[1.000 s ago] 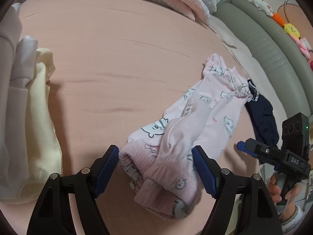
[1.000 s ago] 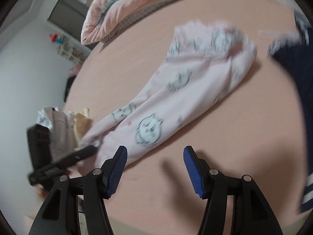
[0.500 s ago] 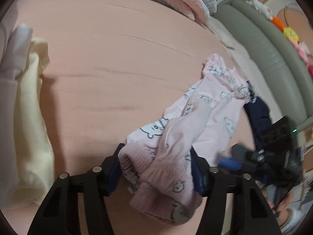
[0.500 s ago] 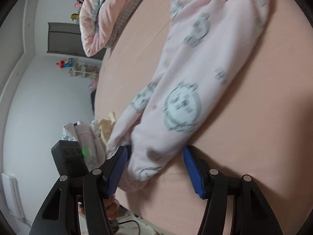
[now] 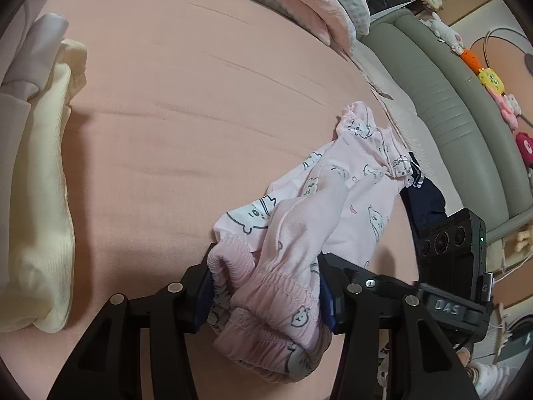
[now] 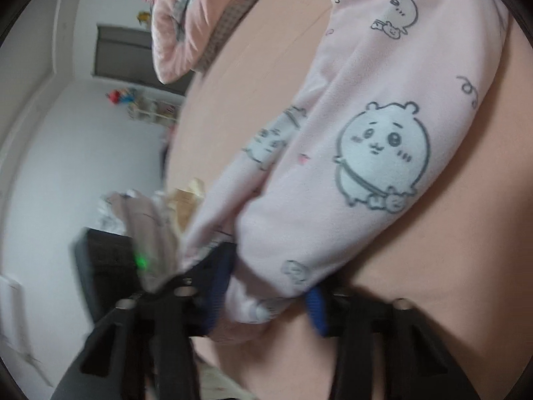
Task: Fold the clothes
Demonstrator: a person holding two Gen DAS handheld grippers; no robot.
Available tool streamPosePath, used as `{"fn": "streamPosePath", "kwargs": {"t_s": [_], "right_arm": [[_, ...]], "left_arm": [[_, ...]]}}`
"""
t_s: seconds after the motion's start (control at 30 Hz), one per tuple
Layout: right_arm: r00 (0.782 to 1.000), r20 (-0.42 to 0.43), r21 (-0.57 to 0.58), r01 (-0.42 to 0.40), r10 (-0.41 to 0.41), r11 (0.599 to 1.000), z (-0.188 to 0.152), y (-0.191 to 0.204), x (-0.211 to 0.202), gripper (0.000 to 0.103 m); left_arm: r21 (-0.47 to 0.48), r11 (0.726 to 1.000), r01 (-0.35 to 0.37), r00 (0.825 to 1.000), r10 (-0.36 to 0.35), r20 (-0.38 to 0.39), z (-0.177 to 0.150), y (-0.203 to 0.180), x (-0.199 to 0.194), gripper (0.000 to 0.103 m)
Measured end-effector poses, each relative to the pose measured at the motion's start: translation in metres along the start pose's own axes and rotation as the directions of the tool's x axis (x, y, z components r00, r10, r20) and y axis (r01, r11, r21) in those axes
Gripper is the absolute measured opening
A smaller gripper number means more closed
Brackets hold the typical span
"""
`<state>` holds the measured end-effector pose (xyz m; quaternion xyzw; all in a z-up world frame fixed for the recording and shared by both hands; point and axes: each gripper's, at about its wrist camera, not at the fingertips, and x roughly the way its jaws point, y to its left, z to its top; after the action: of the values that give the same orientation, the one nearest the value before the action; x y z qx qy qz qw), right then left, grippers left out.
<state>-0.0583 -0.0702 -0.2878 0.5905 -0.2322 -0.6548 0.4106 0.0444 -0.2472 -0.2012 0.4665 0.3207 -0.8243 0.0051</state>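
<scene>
Both grips have just closed: my left gripper [image 5: 266,295] now pinches the elastic waistband of the pink pyjama trousers [image 5: 336,206] lying on the bed [image 5: 173,106], and my right gripper [image 6: 266,298] pinches a leg cuff. I judge they can now be lifted and straightened. The right gripper's body reads "DAS".

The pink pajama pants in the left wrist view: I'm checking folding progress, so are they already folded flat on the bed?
No, the pink pajama pants lie crumpled, with their gathered waistband bunched up between the left tool pads.
</scene>
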Motion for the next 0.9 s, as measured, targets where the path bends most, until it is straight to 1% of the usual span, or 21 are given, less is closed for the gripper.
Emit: {"fn": "streamPosePath", "kwargs": {"t_s": [0.1,0.2,0.33,0.37,0.4,0.53,0.57,0.77,0.9], "right_arm": [[1.0,0.0,0.008,0.003,-0.003,1.0,0.001,-0.002,0.0,0.019],[0.999,0.003,-0.043,0.05,-0.05,0.998,0.003,0.006,0.0,0.018],[0.99,0.018,-0.196,0.144,-0.143,0.97,0.003,0.028,-0.001,0.018],[0.988,0.014,-0.211,0.152,-0.153,0.966,0.003,0.03,-0.002,0.018],[0.987,0.01,-0.223,0.159,-0.161,0.962,0.003,0.032,-0.003,0.018],[0.989,-0.003,-0.233,0.141,-0.146,0.962,0.007,0.038,-0.015,0.016],[0.99,-0.006,-0.238,0.139,-0.144,0.961,0.008,0.039,-0.019,0.016],[0.978,-0.043,-0.317,0.181,-0.205,0.931,0.004,0.05,-0.041,0.015],[0.974,-0.065,-0.315,0.185,-0.216,0.931,-0.005,0.04,-0.066,0.015]], "left_arm": [[0.001,1.0,-0.017,1.0,0.017,0.017,-0.003,-0.002,0.0,0.048],[-0.001,1.0,-0.027,0.999,0.027,0.027,-0.005,-0.004,0.0,0.048],[0.015,1.0,-0.014,1.0,0.013,0.027,-0.01,-0.008,-0.002,0.048],[0.018,1.0,-0.007,1.0,0.006,0.025,-0.012,-0.009,-0.003,0.048],[0.004,1.0,0.014,1.0,-0.014,0.018,-0.013,-0.009,-0.003,0.048],[-0.051,0.994,0.091,0.996,-0.092,0.0,-0.019,-0.008,-0.005,0.048],[-0.052,0.993,0.107,0.994,-0.107,-0.006,-0.021,-0.008,-0.005,0.048],[-0.034,0.985,0.166,0.985,-0.168,-0.039,-0.032,-0.023,-0.008,0.048],[-0.022,0.98,0.198,0.977,-0.199,-0.082,-0.038,-0.035,-0.003,0.047]]}}
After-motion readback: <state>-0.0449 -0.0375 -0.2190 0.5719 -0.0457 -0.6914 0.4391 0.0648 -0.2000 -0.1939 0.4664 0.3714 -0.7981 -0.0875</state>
